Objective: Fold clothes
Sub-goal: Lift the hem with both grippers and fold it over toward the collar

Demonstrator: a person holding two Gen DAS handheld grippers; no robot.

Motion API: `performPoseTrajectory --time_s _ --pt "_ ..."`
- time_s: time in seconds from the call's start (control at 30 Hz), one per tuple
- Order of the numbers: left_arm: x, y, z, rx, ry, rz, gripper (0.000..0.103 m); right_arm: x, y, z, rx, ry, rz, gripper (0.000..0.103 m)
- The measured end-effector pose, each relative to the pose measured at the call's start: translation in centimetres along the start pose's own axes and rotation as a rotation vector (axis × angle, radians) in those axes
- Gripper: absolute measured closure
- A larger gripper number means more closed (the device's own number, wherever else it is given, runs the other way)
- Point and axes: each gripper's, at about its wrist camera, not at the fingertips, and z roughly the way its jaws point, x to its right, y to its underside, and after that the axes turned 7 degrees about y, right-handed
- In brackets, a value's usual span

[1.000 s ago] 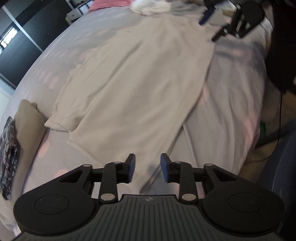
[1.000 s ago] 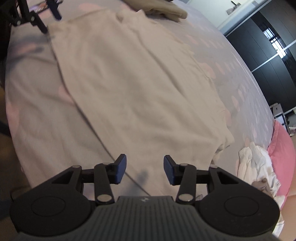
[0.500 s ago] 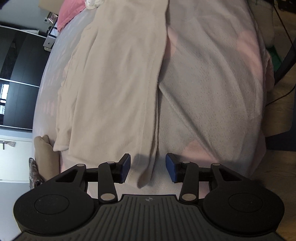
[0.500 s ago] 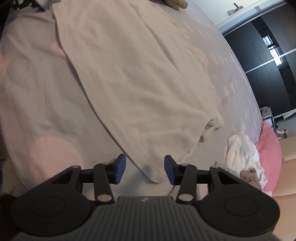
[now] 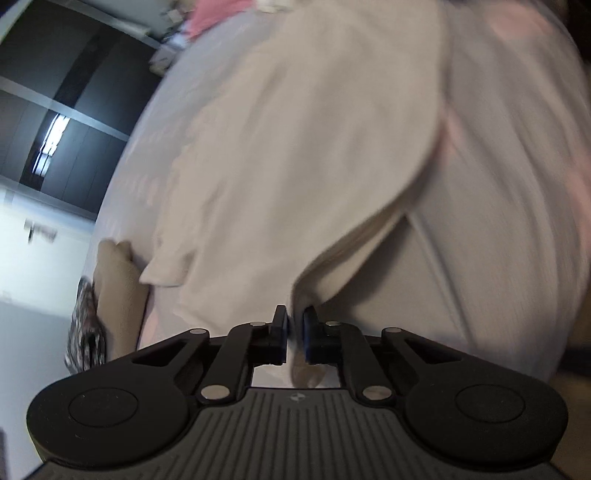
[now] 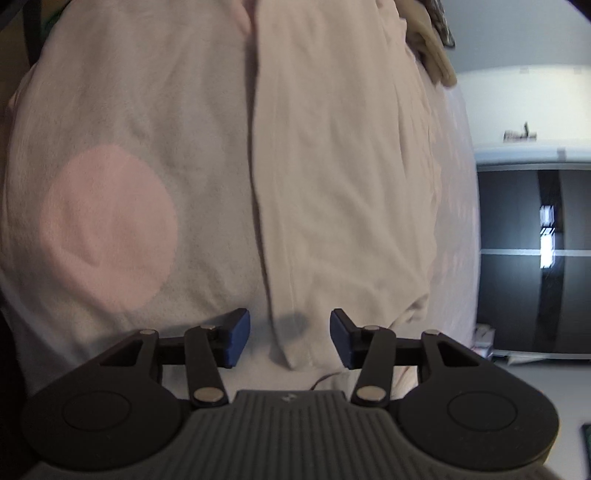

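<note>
Spread across both views is a bed cover (image 6: 122,122), pale with large pink dots (image 6: 109,229), on which a cream garment (image 5: 295,140) is laid out lengthwise. At the bottom of the left wrist view, the left gripper (image 5: 294,334) is seen with its jaws closing to a narrow slit, and the near corner of the garment is pinched between the blue pads; from that corner the cloth is drawn up into a raised ridge running toward the centre right of the frame, while the rest of it lies flat toward the top. A short sleeve (image 5: 166,266) is stuck out at the left centre, just beside a tan cushion (image 5: 118,295) and a dark patterned cloth (image 5: 85,332) at the left edge. At the bottom of the right wrist view, the right gripper (image 6: 290,338) is held with its jaws about half apart and opening slightly; the near end of the garment (image 6: 340,166) lies on the cover between the fingers (image 6: 236,338), untouched by either pad. The garment's long left edge is seen running up the middle of that frame. Farther off, a pink item (image 5: 218,14) is glimpsed at the top of the left view, blurred. Dark wardrobe doors (image 6: 535,258) are seen at the right of the right view and at the upper left of the left view.
</note>
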Motion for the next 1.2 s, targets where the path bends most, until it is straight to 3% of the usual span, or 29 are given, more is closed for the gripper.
performPoseTrajectory --time_s 0.2,0.43,0.53,0.57,0.67,0.8,0.93,1.2 --pt "-5.0 -1.4 -1.7 0.094 0.021 -0.254 0.098 -0.6 -0.5 0.6 0.032 0.038 -0.033 0.051" --pt "-7.1 -1.2 -2.6 0.116 -0.001 -0.335 0.098 -0.9 0.9 1.9 -0.021 0.079 -0.118 0.052" --pt "-7.1 -1.3 -2.6 0.115 -0.011 -0.329 0.098 -1.0 0.7 2.4 -0.027 0.102 -0.148 0.063" --pt "-7.1 -1.2 -2.6 0.116 -0.012 -0.324 0.098 -1.0 0.7 2.6 -0.038 0.105 -0.153 0.079" --pt "-7.1 -1.0 -2.4 0.108 -0.013 -0.311 0.098 -1.4 0.9 3.0 -0.056 0.16 -0.209 0.087" --pt "-7.1 -0.8 -2.7 0.102 -0.018 -0.306 0.098 0.7 0.5 2.1 -0.059 0.193 -0.103 0.096" --pt "-7.4 -0.7 -3.9 0.107 -0.015 -0.302 0.098 4.7 0.2 0.1 -0.08 0.267 0.066 0.096" --pt "-10.6 0.6 -10.0 0.221 0.012 -0.493 0.098 11.7 0.0 -7.2 -0.028 0.46 0.318 0.096"
